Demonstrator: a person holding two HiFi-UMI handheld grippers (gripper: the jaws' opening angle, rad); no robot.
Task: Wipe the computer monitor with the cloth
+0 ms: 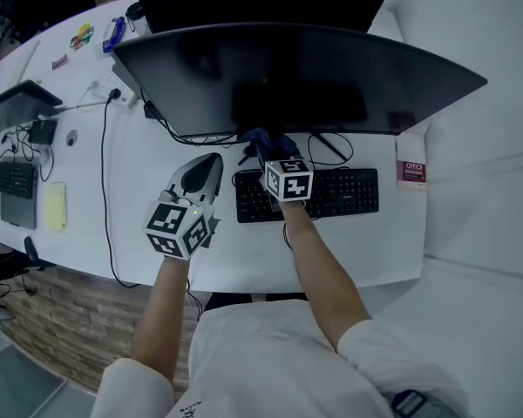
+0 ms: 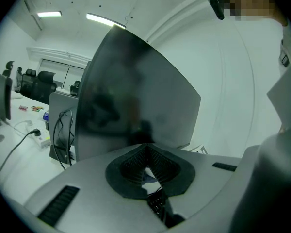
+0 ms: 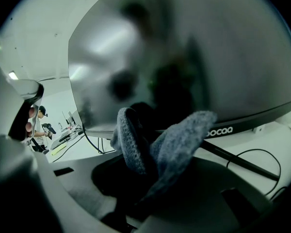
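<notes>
Head view, left gripper [image 1: 211,165]: it hung low over the tabletop [image 1: 87,225], just inside the near edge and left of the keyboard [image 1: 340,192]. Its tips were turned toward the monitor [image 1: 288,77].
Left claw: in the left gripper view its pads [image 2: 131,163] met at the tips with nothing between them. We judged it was held aside and low to stay clear of the wiping path.
Right gripper [image 1: 275,158]: it was raised over the keyboard's left end and aimed at the foot of the screen.
Right claw: it was clamped tight on the cloth [image 3: 170,142], whose grey folds stood up past the tips. We took it that the bunch was held proud so that fabric, not jaw, would meet the glass.
Cloth in the head view [image 1: 261,139]: it sat just under the middle of the monitor's lower bezel. We could not tell whether it was touching the bezel or just short of it.
Monitor: dark, wide and curved, it stood behind the keyboard toward the far edge of the tabletop, with its screen facing us.
Task stage: we judged the wipe to be at its start, low on the screen.
Leaflet [image 1: 411,172]: it lay flat at the right edge of the tabletop.
Containers: we could make out none on the tabletop, so we had no contents to report.
Far left end: there were a second keyboard [image 1: 15,179], a yellow pad [image 1: 55,205] and trailing cables [image 1: 105,172].
</notes>
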